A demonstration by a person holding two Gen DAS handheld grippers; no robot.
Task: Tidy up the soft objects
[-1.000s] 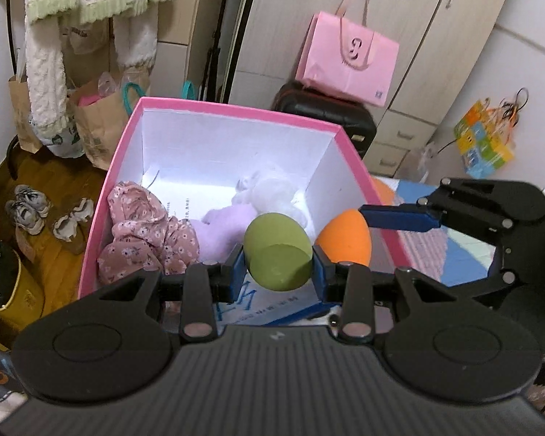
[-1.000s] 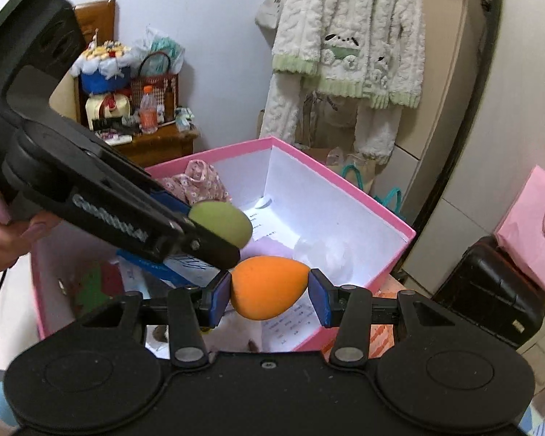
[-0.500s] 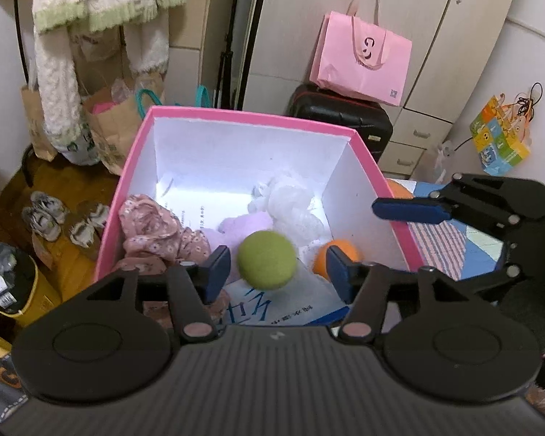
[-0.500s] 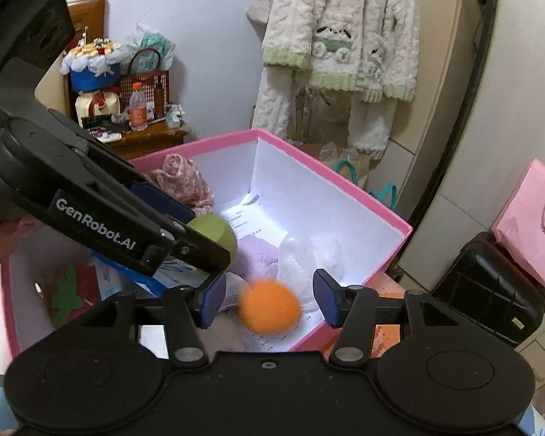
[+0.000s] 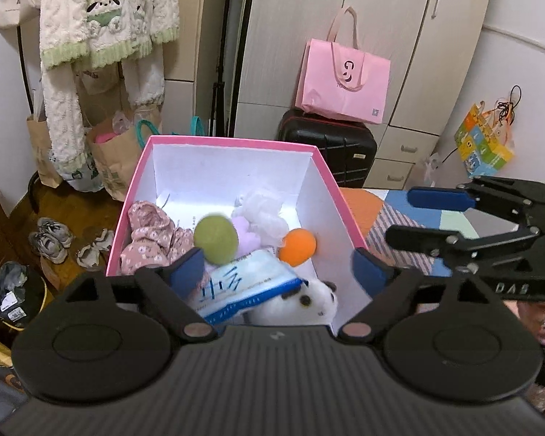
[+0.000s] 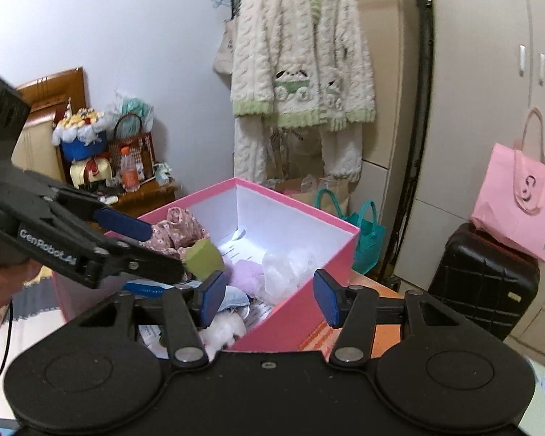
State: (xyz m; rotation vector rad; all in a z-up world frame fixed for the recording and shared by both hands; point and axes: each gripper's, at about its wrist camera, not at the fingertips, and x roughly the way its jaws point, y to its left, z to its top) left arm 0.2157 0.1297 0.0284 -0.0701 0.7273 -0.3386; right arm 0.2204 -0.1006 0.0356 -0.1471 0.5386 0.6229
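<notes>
Flowered cloth (image 5: 147,234): bunched against the left wall inside the box, just left of the green ball.
Left gripper (image 5: 278,267): jaws wide apart and just been opening — nothing between the blue pads; it hangs over the near edge of the box, tilted down into it.
Green ball (image 5: 216,239): loose and blurred, clear of both pads, over the cloth and the lilac plush in the left half of the box.
Lilac plush (image 5: 249,234): behind the green ball, touching a white mesh puff (image 5: 263,214) at the far middle.
Blue-and-white pack (image 5: 245,285): lies slanted at the near middle, partly over a white plush toy (image 5: 301,305) with dark ears.
Orange ball (image 5: 297,247): rests inside the box near the right wall, touched by no gripper.
Pink box (image 5: 345,218): open top, white inside, on a patterned surface.
Right gripper (image 6: 267,298): jaws partly open with nothing between them — held just right of the box's right wall.
Pink bag (image 5: 343,80): on a black suitcase (image 5: 327,145), far behind the box.
</notes>
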